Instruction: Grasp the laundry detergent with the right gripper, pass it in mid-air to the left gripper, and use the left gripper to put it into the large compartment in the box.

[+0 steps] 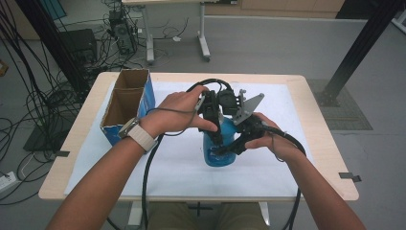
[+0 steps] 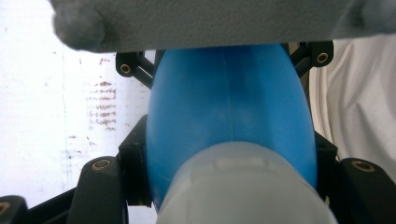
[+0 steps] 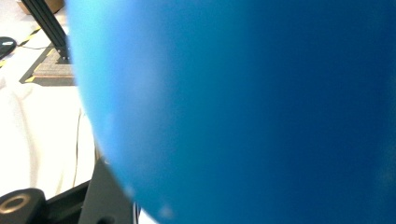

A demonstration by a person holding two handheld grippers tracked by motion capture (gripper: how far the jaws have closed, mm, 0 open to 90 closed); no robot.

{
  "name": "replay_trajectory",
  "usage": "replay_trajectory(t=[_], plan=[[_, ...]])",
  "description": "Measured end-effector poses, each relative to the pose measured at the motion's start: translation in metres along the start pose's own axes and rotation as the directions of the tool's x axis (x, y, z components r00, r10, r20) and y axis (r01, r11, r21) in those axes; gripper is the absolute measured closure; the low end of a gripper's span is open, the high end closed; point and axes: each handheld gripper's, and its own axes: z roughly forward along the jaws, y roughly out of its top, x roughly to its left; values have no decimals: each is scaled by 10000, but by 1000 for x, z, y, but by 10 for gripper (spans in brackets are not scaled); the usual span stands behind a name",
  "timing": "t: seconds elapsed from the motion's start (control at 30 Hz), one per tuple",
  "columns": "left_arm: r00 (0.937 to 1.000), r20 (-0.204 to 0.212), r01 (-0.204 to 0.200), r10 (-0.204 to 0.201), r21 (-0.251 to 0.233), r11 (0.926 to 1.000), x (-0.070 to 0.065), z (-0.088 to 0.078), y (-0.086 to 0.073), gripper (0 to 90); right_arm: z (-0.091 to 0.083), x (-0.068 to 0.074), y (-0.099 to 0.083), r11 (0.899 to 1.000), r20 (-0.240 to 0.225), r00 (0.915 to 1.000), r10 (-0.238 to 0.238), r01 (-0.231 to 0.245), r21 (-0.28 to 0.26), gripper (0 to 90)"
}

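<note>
Blue bottle point(image 1: 221, 148): smooth glossy plastic, rounded and tapering upward, standing upright at mid-desk on the white cloth point(image 1: 182, 167). In the left gripper view, a pale ribbed cap point(image 2: 243, 186) nearest the lens, the blue body point(image 2: 229, 102) swelling beyond it between the black jaws. In the right gripper view, the blue wall point(image 3: 243, 112) very close, blurred, curved.

Left gripper point(image 1: 214, 128) coming down from above, clamped on the bottle near its upper part, matte black, jointed, with brass-coloured pivot pins. Right gripper point(image 1: 235, 143) from the right, closed on the bottle's side, lower down; grey three-cornered plate point(image 1: 249, 106) tilted above it. Both hands point(image 1: 179, 111) wrapped around the gripper bodies, thick black cables point(image 1: 146, 177) trailing toward the near edge.

Cloth slightly creased, faintly stained with brownish marks point(image 2: 105, 105). Pale wood desk point(image 1: 330, 143) with rounded corners showing around the cloth. At far left, open cardboard box point(image 1: 128, 103), rectangular, blue outside, brown inside, split into two compartments. Grey floor beyond, with tangled wires.
</note>
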Motion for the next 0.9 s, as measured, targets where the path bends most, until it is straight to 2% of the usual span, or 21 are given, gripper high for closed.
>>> replay_trajectory(t=[0.63,0.9], plan=[[10000,-37,21,-21,-42,10000,-2,-2,0,379,0,0,1,9999,19,9999,-108,108,-51,435],[9999,-84,88,-89,-148,9999,-4,-5,-1,380,0,1,3,9995,51,9996,-289,290,-131,433]])
